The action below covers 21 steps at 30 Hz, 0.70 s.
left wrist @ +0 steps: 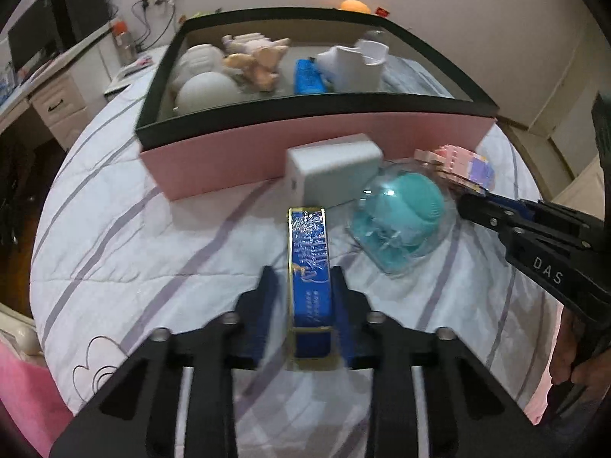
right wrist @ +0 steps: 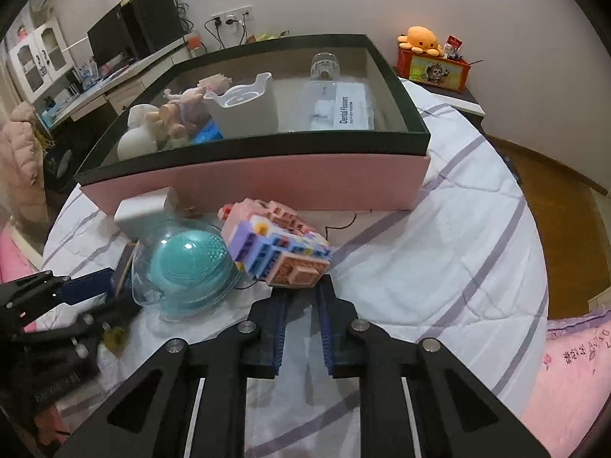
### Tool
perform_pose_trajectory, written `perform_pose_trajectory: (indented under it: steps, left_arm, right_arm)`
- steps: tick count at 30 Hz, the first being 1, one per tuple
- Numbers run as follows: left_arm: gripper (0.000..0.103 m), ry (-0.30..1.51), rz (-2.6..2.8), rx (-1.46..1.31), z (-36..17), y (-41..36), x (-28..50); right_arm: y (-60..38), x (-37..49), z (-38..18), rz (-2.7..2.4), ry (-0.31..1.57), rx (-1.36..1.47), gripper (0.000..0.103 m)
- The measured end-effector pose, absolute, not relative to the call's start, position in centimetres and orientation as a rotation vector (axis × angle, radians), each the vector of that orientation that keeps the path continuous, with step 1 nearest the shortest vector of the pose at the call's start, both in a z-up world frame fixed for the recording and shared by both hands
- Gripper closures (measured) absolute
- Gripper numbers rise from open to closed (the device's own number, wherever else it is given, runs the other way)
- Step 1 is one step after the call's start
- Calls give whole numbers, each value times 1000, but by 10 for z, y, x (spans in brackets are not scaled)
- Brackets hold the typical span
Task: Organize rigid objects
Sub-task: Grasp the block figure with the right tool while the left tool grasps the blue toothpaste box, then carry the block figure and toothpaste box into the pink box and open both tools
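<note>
Blue, gold-edged box (left wrist: 310, 286) sat clamped in the left gripper (left wrist: 305, 278) above the quilt (left wrist: 152, 244), before the pink storage box (left wrist: 244, 164); only the right wrist view showed the right gripper (right wrist: 301, 286) pinching the brick model (right wrist: 278, 244), beside an orange octopus plush (right wrist: 420, 40)

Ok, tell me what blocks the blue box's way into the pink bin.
The blue box, gripped by the left tongs, points at the white box lying against the bin's pink wall. That and the wall itself must be cleared.
</note>
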<state>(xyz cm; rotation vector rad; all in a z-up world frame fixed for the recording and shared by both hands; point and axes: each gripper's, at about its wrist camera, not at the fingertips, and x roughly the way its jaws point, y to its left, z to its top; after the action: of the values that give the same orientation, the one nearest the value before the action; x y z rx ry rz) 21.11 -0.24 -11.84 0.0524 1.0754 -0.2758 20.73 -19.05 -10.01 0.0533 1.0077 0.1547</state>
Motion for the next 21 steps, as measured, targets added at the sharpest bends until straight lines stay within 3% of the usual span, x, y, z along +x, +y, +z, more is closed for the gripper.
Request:
perform_pose_trajectory:
  steps: [3, 5, 7, 10, 14, 16, 21]
  left_arm:
    - [82, 1084, -286, 33, -118, 1, 212]
    - [82, 1089, -290, 29, -121, 3, 216]
    - [82, 1091, -289, 30, -122, 4, 218]
    - [82, 1090, -283, 31, -123, 4, 221]
    - [82, 1093, -282, 22, -125, 5, 233]
    - [82, 1094, -285, 18, -124, 7, 233]
    - [82, 1099, -293, -9, -125, 10, 236]
  right_arm:
    - [-185, 206, -100, 148, 1004, 17, 88]
    - [-178, 209, -99, 145, 996, -19, 80]
    - [-177, 214, -99, 143, 991, -12, 46]
    - [-175, 222, -98, 111, 968, -44, 30]
    - [-174, 228, -98, 133, 924, -66, 33]
    - [-176, 232, -98, 178, 922, -29, 54]
    - [-175, 235, -99, 205, 922, -24, 58]
